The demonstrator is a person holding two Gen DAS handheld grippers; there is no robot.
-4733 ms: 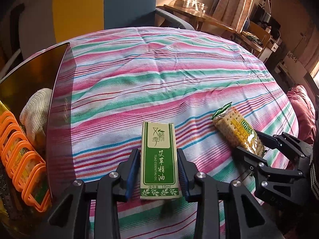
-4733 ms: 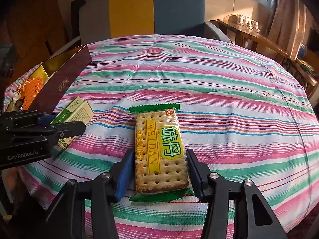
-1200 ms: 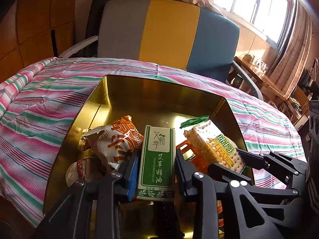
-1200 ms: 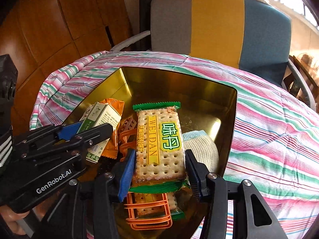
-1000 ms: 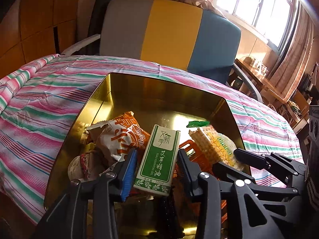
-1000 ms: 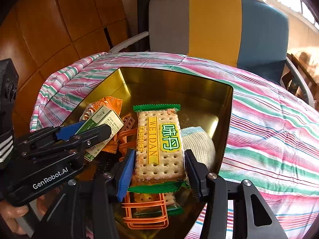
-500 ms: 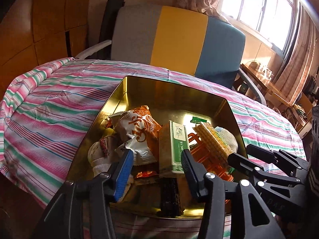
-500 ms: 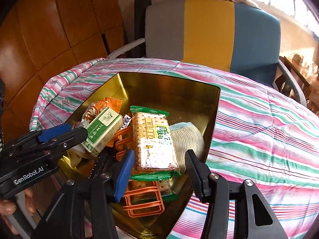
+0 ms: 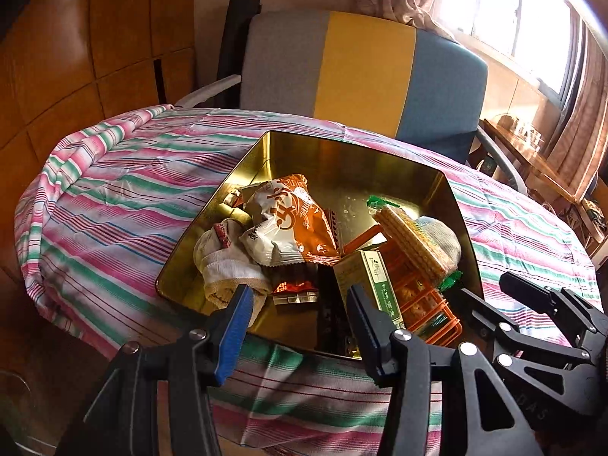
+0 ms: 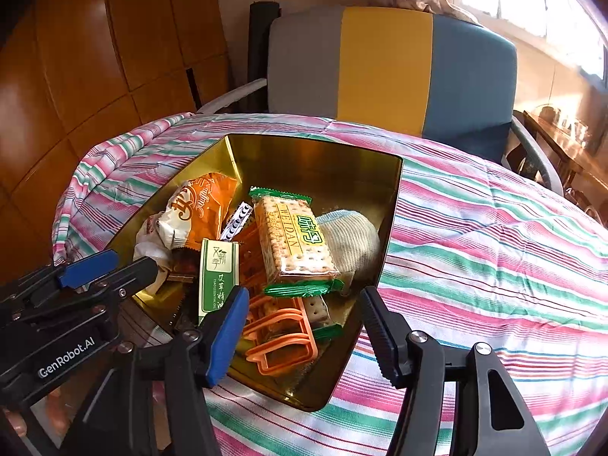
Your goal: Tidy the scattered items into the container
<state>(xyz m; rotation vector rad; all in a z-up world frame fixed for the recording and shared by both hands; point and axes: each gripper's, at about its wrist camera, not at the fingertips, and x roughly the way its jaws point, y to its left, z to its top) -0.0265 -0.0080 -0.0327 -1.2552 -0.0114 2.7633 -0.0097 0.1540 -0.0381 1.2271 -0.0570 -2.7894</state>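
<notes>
A gold tin (image 9: 353, 159) (image 10: 315, 152) sits on the striped tablecloth and holds several items. The green essential oil box (image 9: 374, 283) (image 10: 217, 277) leans inside it near the front. The cracker pack (image 10: 294, 243) (image 9: 412, 241) lies on top of an orange plastic rack (image 10: 281, 336). An orange snack bag (image 9: 288, 224) (image 10: 197, 209) and white socks (image 9: 224, 266) fill the left side. My left gripper (image 9: 298, 304) is open and empty above the tin's near edge. My right gripper (image 10: 304, 304) is open and empty too, just in front of the crackers.
The round table carries a pink, green and white striped cloth (image 10: 494, 235). A grey, yellow and blue chair (image 9: 364, 72) stands behind it. Wooden wall panels (image 10: 95, 57) are on the left. A side table with glassware (image 9: 532, 144) is at the far right.
Both grippers released their items into the tin, opened wider and drew back toward me. The oil box and cracker pack now rest in the tin.
</notes>
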